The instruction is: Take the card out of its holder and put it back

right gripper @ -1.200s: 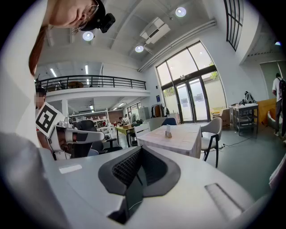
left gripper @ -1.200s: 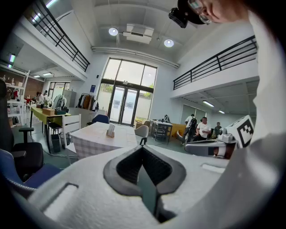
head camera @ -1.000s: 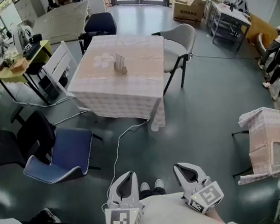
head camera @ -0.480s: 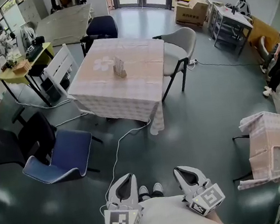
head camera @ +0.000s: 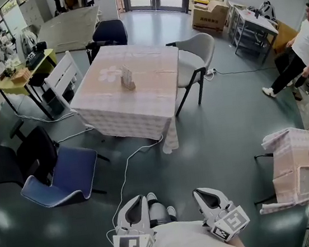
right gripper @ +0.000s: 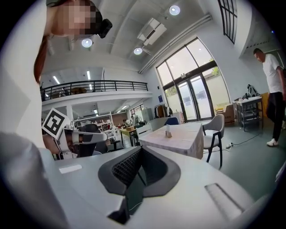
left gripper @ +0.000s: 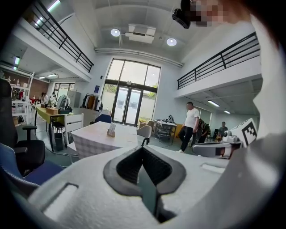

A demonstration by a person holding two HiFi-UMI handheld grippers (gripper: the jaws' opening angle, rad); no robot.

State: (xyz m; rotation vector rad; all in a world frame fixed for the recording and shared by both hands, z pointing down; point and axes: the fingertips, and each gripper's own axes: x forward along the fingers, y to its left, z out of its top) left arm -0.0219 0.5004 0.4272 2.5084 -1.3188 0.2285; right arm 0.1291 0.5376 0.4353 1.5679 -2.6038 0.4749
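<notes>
The card holder (head camera: 127, 78) with a pale card upright in it stands near the middle of a table (head camera: 141, 107) under a checked cloth, several steps ahead across the floor. Both grippers hang low against the person's body at the bottom of the head view. My left gripper (head camera: 136, 202) and my right gripper (head camera: 205, 192) are both shut, with nothing between the pads. In the left gripper view my left gripper (left gripper: 143, 151) points at the far-off card holder (left gripper: 111, 130). Beyond my right gripper (right gripper: 139, 151), the card holder (right gripper: 168, 131) shows small on the table (right gripper: 185, 139).
A grey chair (head camera: 192, 58) stands at the table's right, a white chair (head camera: 62, 77) at its left, and a blue chair (head camera: 60, 176) nearer on the left. A white cable (head camera: 124, 175) runs over the floor. A small covered table (head camera: 295, 163) is at right. A person in white (head camera: 298, 49) walks at far right.
The head view has drifted, so the table and blue chair sit a little further left. A person in a white shirt has walked into view at the right. Both grippers stay shut.
</notes>
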